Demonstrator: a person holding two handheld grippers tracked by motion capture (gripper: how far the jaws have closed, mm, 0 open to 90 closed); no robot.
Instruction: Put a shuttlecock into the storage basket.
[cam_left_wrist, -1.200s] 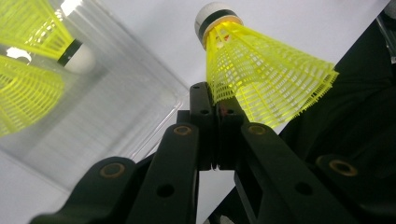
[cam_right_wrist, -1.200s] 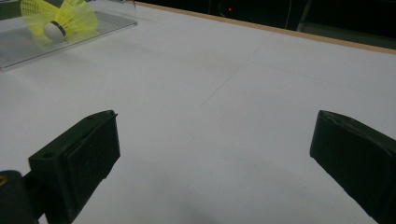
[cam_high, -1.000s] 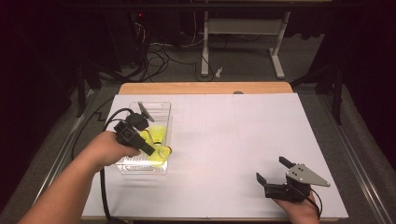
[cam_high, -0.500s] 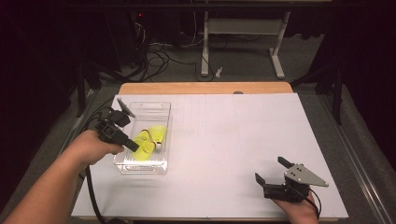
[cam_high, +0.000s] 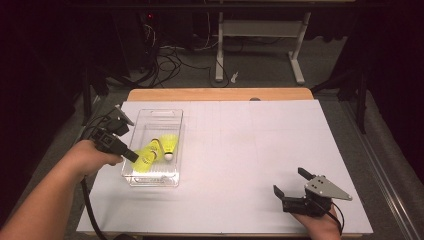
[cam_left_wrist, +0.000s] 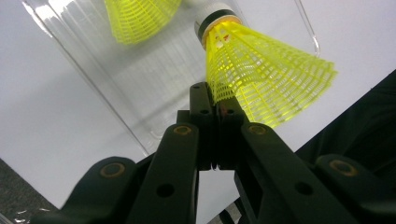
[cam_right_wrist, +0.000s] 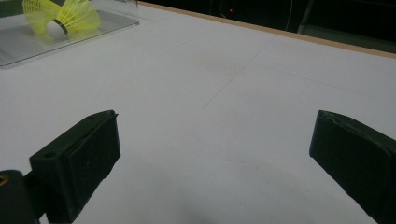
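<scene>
While viewed from above and along both sets of jaws, the following is recorded.
Left tool (cam_high: 136, 157): clenched; the mesh skirt edge of a yellow shuttlecock (cam_left_wrist: 261, 70) is pinched between its jaws at the bin's left wall.
Right tool (cam_high: 295, 186): released, jaws wide apart, nothing held, low over the desk (cam_high: 250, 145), well apart from the bin.
Surroundings: a second shuttlecock (cam_high: 169, 145) lies inside the bin (cam_high: 167, 112).
Materials: clear rigid plastic bin, rectangular; netted plastic skirts, white caps; white matte desk cover.
</scene>
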